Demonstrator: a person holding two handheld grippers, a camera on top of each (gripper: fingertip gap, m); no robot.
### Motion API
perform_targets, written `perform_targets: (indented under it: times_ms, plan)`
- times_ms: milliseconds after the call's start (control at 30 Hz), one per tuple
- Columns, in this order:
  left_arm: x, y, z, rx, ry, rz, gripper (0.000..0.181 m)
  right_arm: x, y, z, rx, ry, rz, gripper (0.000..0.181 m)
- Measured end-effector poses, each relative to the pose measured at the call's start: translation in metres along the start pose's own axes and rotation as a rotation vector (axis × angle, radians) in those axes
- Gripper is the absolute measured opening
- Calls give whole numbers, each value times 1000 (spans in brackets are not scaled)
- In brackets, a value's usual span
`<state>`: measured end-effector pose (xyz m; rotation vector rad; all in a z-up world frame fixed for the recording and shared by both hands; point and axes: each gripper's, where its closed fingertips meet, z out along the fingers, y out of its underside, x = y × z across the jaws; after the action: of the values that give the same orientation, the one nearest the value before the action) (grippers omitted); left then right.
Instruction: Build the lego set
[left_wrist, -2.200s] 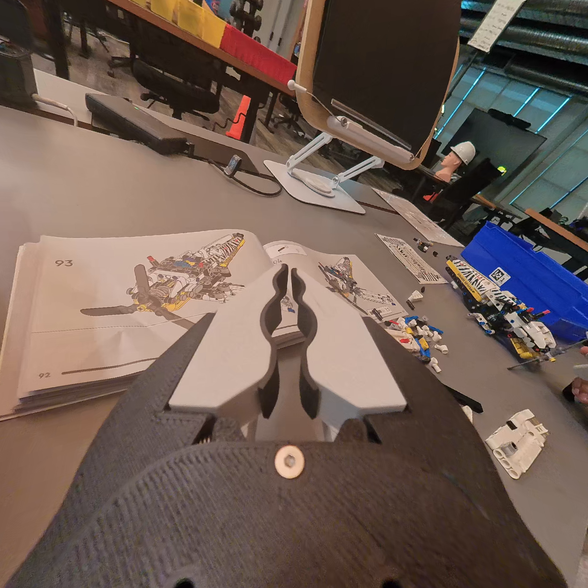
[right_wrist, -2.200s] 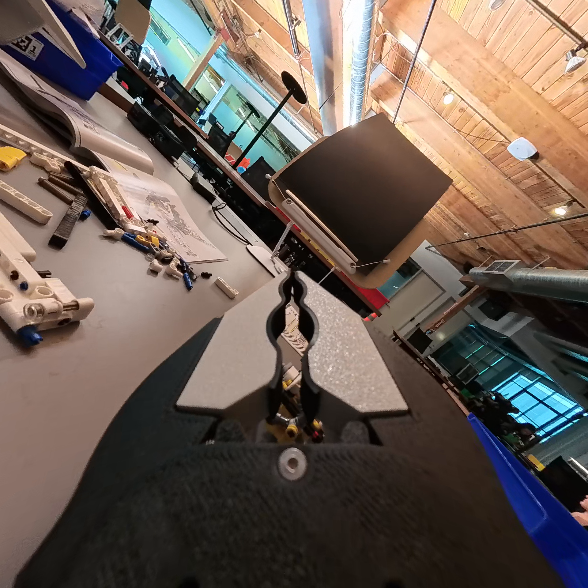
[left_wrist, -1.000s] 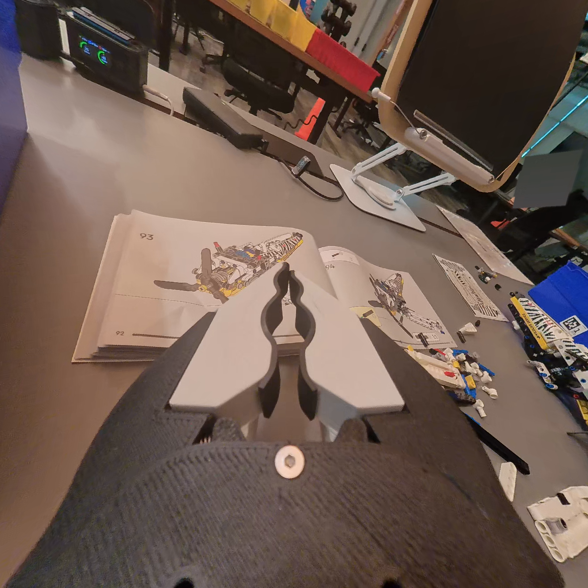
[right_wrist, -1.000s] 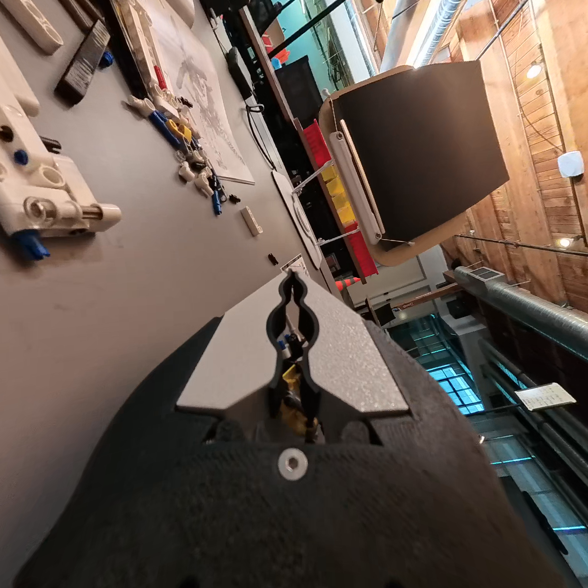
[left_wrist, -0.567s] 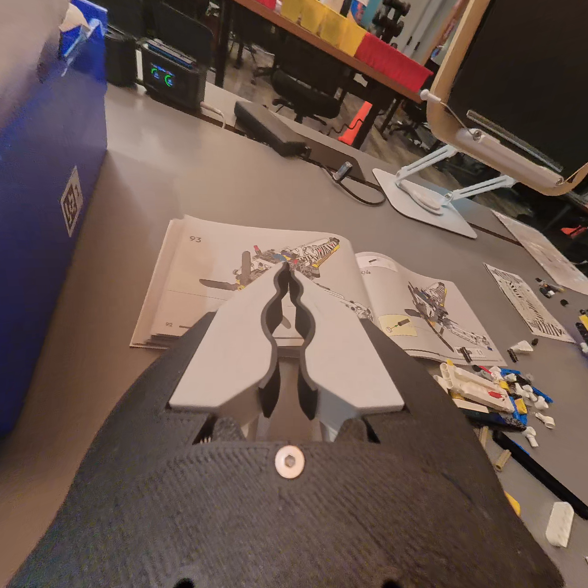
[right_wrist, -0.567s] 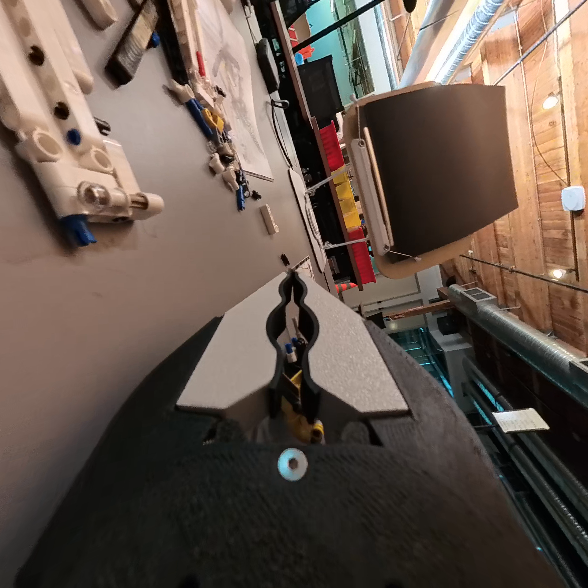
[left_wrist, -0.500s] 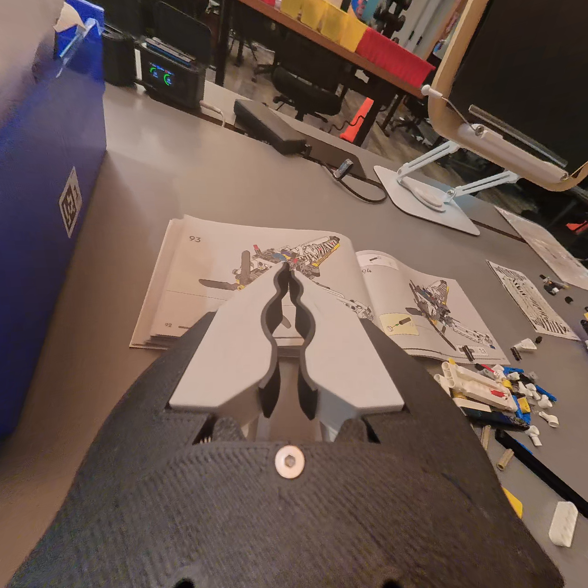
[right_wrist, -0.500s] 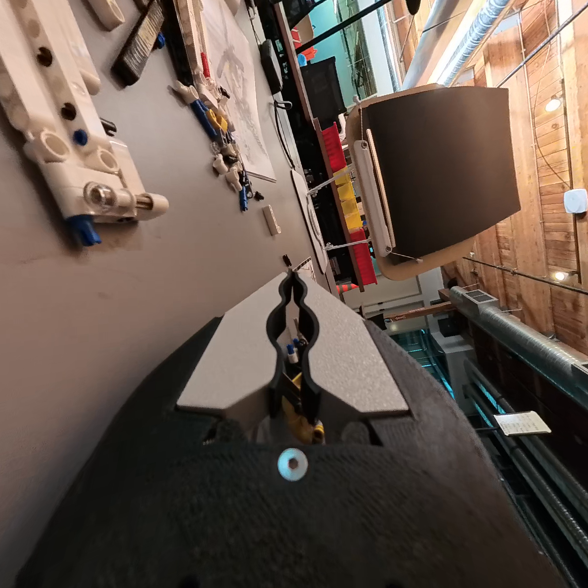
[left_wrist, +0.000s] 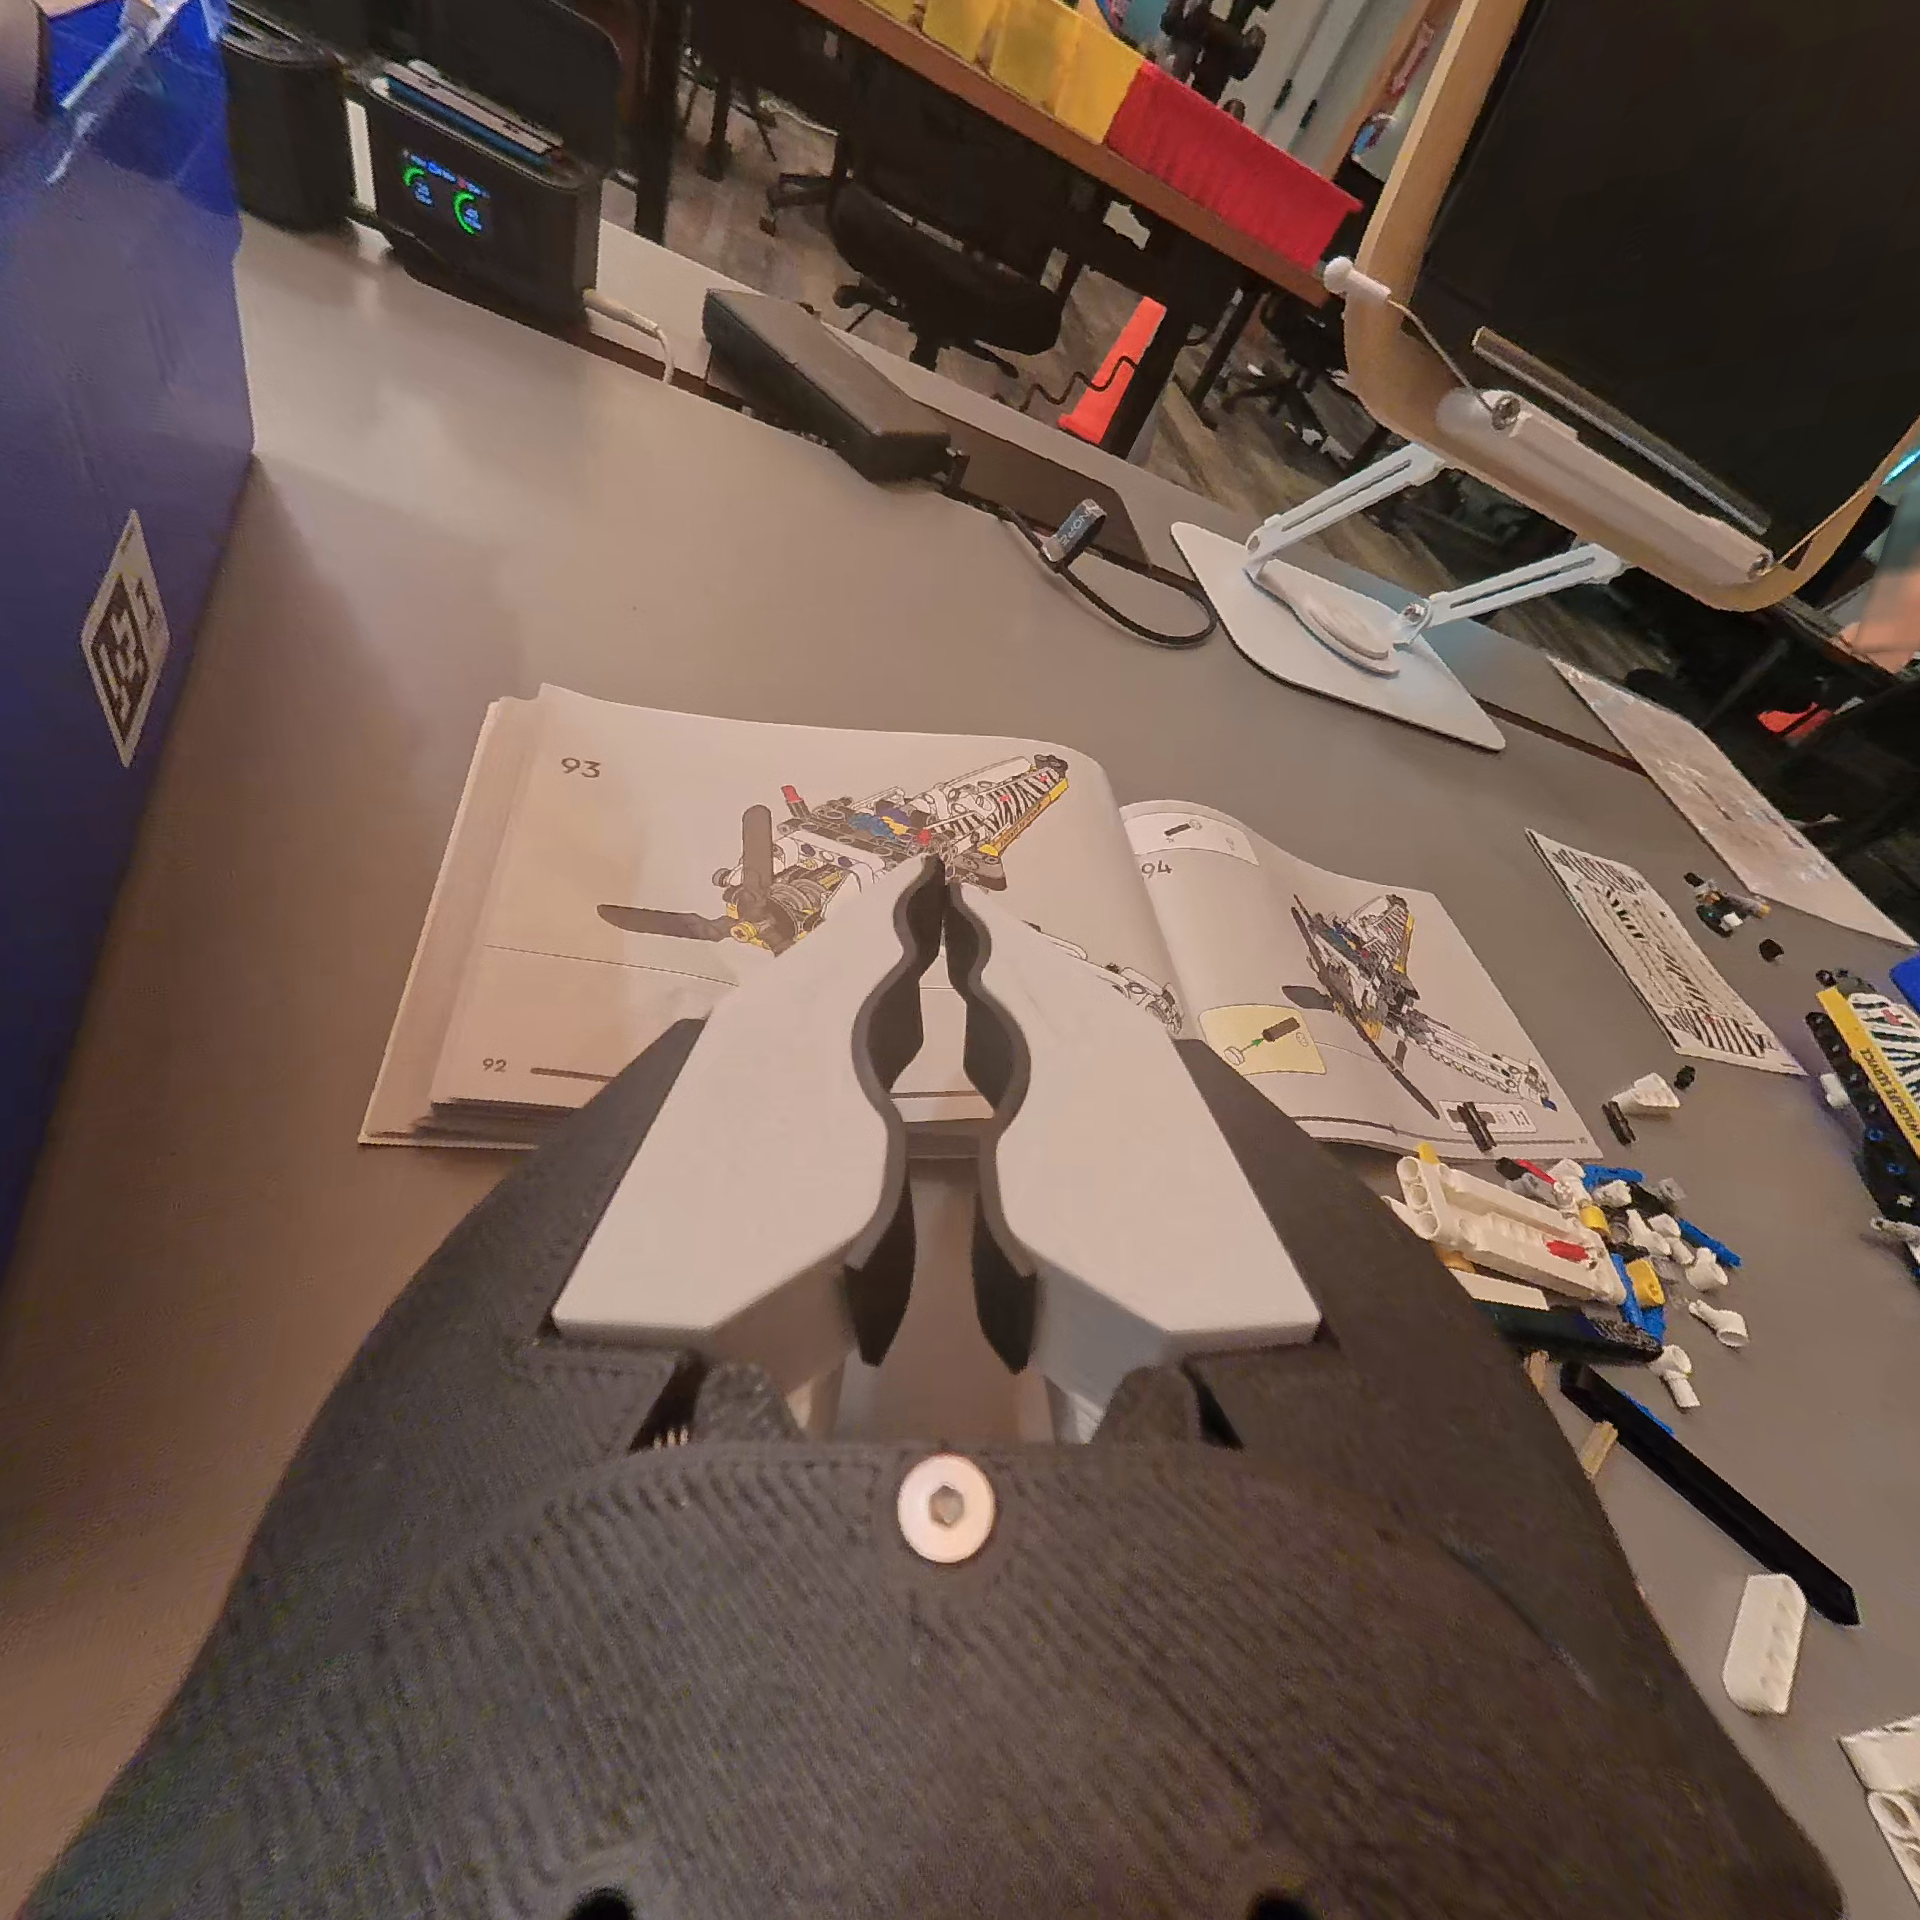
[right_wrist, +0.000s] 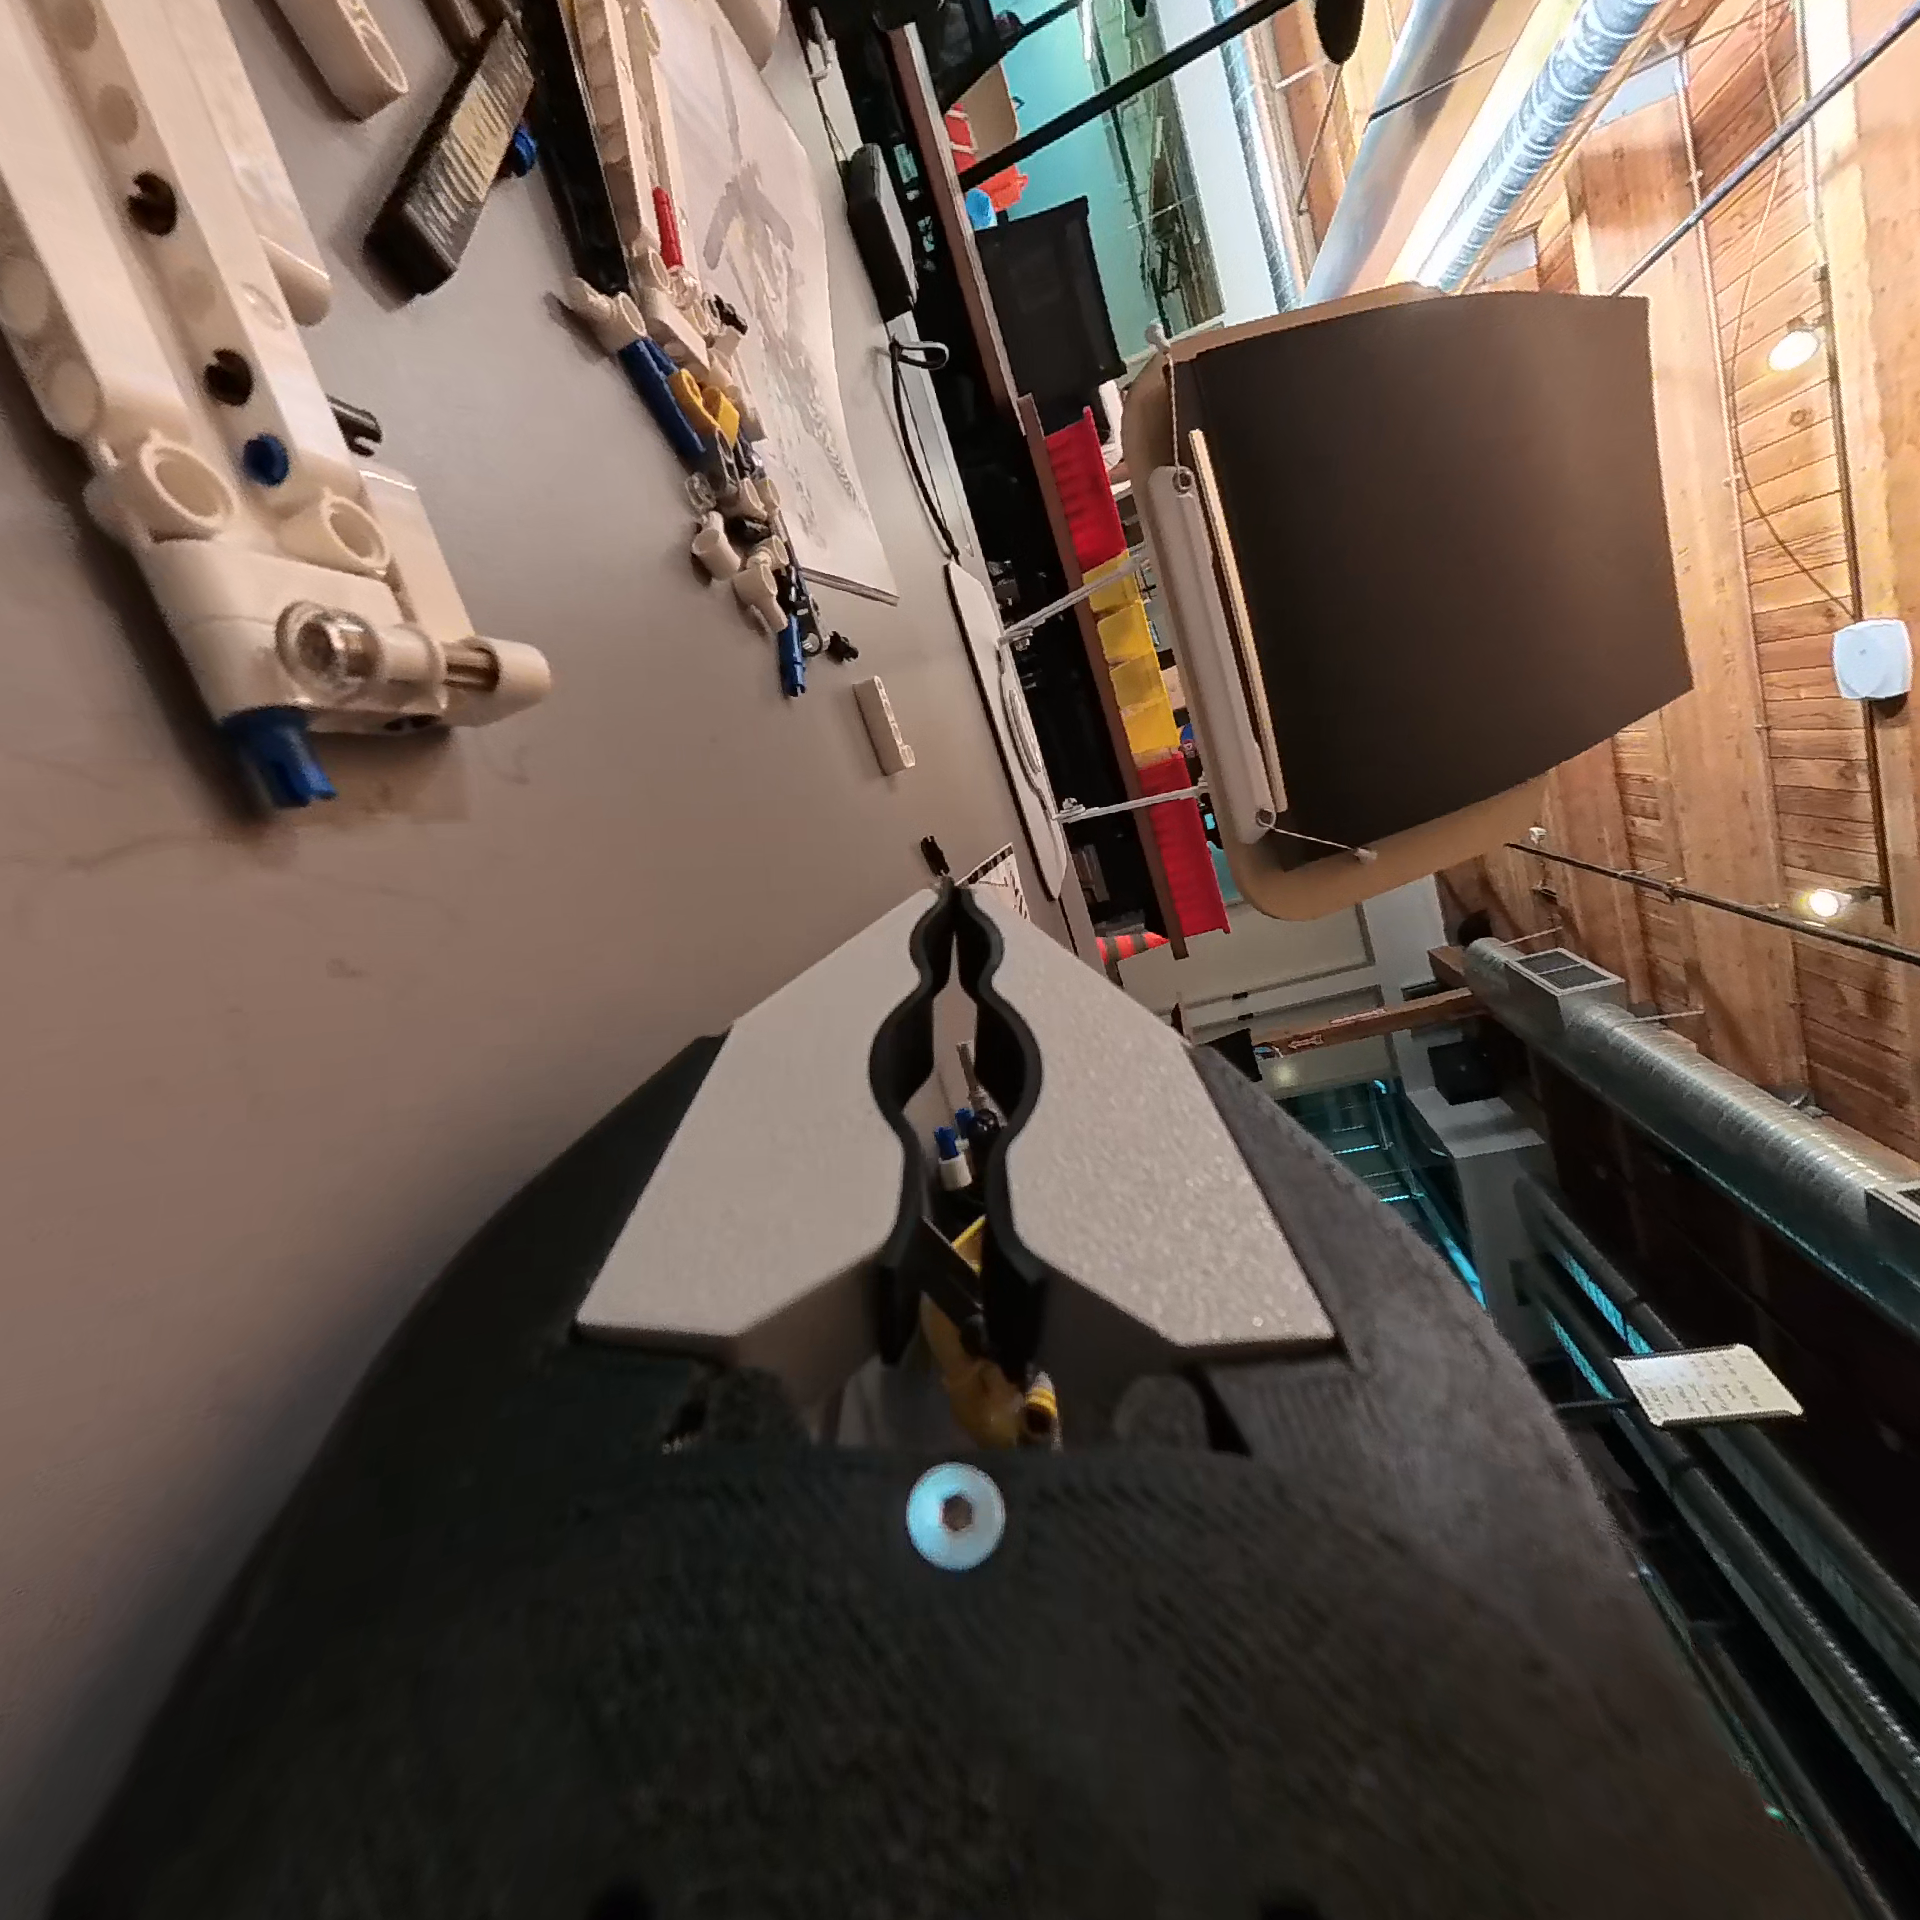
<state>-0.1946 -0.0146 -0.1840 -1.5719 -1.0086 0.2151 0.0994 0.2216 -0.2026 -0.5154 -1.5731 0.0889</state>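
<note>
In the left wrist view the left tongs (left_wrist: 943, 894) are pressed together on nothing above the open instruction booklet (left_wrist: 727, 914) on the grey table (left_wrist: 623, 561), loose lego pieces (left_wrist: 1558, 1236) lying just right of it; in the right wrist view the right tongs (right_wrist: 954, 909), tilted sideways, pinch a yellow-and-black lego assembly (right_wrist: 982, 1361), with a white lego beam assembly (right_wrist: 239, 499) on the table

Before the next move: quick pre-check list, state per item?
1. Left gripper free: ok, shut, nothing between its fingers.
2. Right gripper load: cannot tell, tips shut; yellow and black lego pieces sit between the fingers, grip unclear.
3. Instruction booklet open and flat on the table: ok.
4. Loose parts pile in view right of the booklet: ok.
5. White subassembly lying on the table: ok.
</note>
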Motion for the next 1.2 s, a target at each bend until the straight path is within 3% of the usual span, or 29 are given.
perform_targets:
  times_ms: [333,433,500,633,1067,1200]
  plan:
    - [3,1,1,-9,19,0,0,-5,-10,-3,41,-8,-58,0]
    - [4,1,0,-3,20,8,0,-3,-28,-13,133,21,-82,0]
    - [5,1,1,-6,23,14,0,-5,-47,-23,246,3,-33,0]
    - [7,1,1,-5,31,17,0,-16,-45,-18,210,-124,83,0]
    - [10,3,1,-11,72,-16,0,18,-47,-27,317,-49,303,0]
    - [10,3,2,-14,78,-25,0,19,-45,-27,312,-34,288,0]
